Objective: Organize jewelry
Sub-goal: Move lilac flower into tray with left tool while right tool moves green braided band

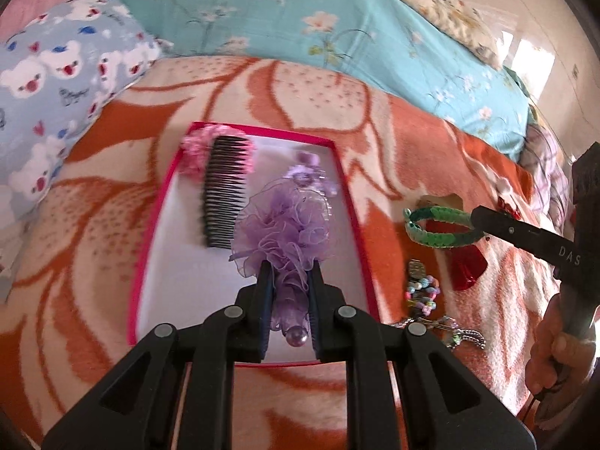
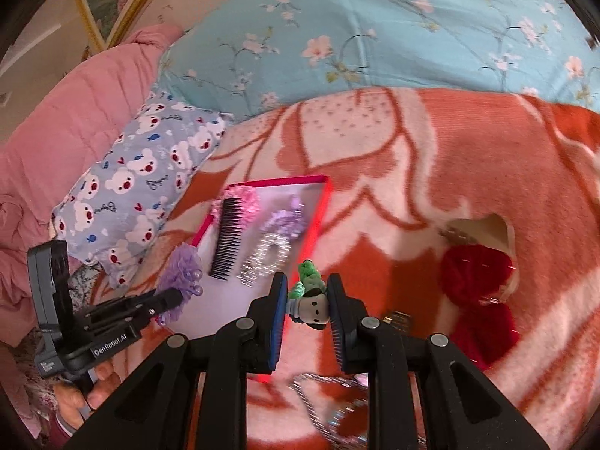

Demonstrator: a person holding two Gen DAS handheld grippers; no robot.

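Note:
A pink-rimmed tray [image 1: 343,172] with a white floor lies on the orange blanket. In it are a black comb with pink flowers [image 1: 224,191] and a purple clear hair clip [image 1: 311,176]. My left gripper [image 1: 288,266] is shut on a purple ruffled hair piece [image 1: 285,232] with a pearl end, held over the tray. My right gripper [image 2: 306,281] is shut on a green sequin headband [image 2: 309,275] with a small grey doll charm; the headband also shows in the left wrist view [image 1: 438,225]. The tray [image 2: 318,202], comb [image 2: 228,240] and purple hair piece [image 2: 183,273] show in the right wrist view.
A red bow [image 2: 476,292] lies on the blanket to the right. A bead bracelet [image 1: 422,292] and a silver chain [image 2: 337,405] lie near the tray's right side. A bear-print pillow [image 1: 56,75] and a blue floral quilt [image 1: 300,18] lie behind.

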